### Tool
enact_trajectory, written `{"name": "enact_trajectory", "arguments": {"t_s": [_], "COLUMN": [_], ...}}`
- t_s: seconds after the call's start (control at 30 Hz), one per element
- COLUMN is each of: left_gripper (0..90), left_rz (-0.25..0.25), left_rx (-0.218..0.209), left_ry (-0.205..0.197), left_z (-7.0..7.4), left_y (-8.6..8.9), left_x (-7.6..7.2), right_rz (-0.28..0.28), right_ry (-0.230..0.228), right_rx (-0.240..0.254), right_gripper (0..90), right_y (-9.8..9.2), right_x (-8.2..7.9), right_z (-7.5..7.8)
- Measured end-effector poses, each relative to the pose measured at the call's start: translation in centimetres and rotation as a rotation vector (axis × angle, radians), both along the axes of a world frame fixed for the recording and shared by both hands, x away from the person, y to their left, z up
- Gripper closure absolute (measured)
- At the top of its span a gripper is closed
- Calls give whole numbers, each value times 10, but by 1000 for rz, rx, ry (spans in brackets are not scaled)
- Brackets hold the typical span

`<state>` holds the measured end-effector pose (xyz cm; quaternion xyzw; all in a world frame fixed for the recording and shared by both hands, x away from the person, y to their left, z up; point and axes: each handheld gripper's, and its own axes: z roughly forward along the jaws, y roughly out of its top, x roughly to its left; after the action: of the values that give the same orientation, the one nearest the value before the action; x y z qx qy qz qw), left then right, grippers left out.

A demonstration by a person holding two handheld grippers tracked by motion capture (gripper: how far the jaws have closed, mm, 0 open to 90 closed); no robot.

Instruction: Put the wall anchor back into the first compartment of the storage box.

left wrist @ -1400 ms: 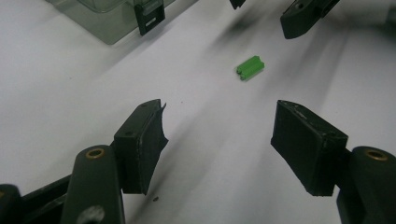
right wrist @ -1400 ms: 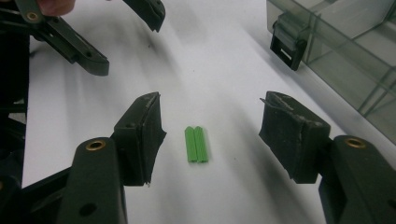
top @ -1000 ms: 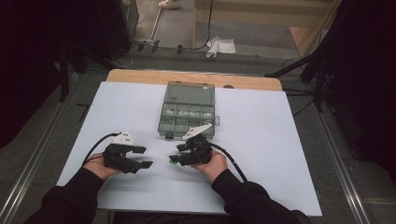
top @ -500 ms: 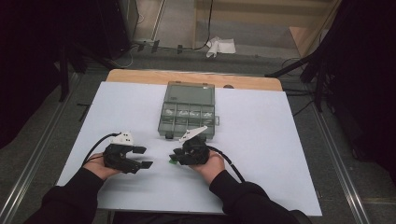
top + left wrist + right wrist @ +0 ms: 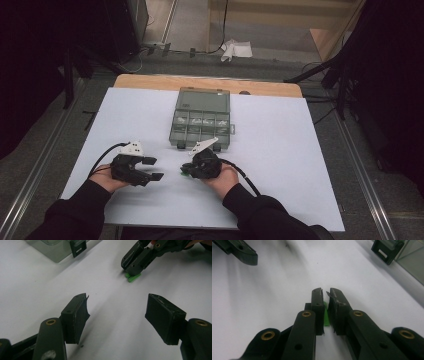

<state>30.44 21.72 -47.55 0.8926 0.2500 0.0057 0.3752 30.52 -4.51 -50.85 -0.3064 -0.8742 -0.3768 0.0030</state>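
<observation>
The right gripper (image 5: 325, 293) is closing its jaws on a small green piece (image 5: 326, 316) lying lengthwise between them, the open left gripper (image 5: 156, 168) idling nearby.

Lab or workshop recording bay: white-topped table (image 5: 300, 150) on concrete floor (image 5: 45, 150), dark curtains (image 5: 40, 60), floor cables (image 5: 220, 30), metal rails (image 5: 35, 175).

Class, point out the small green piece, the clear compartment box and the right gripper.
small green piece (image 5: 133, 277), left gripper view, its exposed end.
clear compartment box (image 5: 202, 102), high view, its lid.
right gripper (image 5: 326, 298), right gripper view, between its fingertips.
</observation>
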Motion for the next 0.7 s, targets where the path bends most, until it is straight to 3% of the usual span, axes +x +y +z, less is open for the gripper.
{"name": "enact_trajectory", "arguments": {"t_s": [0.13, 0.4, 0.5, 0.57, 0.7], "left_gripper": [330, 330, 330, 330, 330], "left_rz": [0, -1, 0, -3, 5], "left_rx": [1, -1, -1, 21, 10], "left_ry": [-1, 0, -1, 3, -2], "left_z": [0, 0, 0, 1, 0], "left_y": [0, 0, 0, 1, 2], "left_x": [0, 0, 0, 0, -2], "right_rz": [5, 6, -2, -6, -20], "right_ry": [-5, 32, 38, 41, 44], "right_rx": [-1, 12, 12, 15, 30], "right_gripper": [849, 852, 852, 852, 852], "right_y": [0, -2, -2, -3, -5], "right_x": [0, 5, 6, 7, 10], "right_z": [-1, -1, 0, 1, 5]}}
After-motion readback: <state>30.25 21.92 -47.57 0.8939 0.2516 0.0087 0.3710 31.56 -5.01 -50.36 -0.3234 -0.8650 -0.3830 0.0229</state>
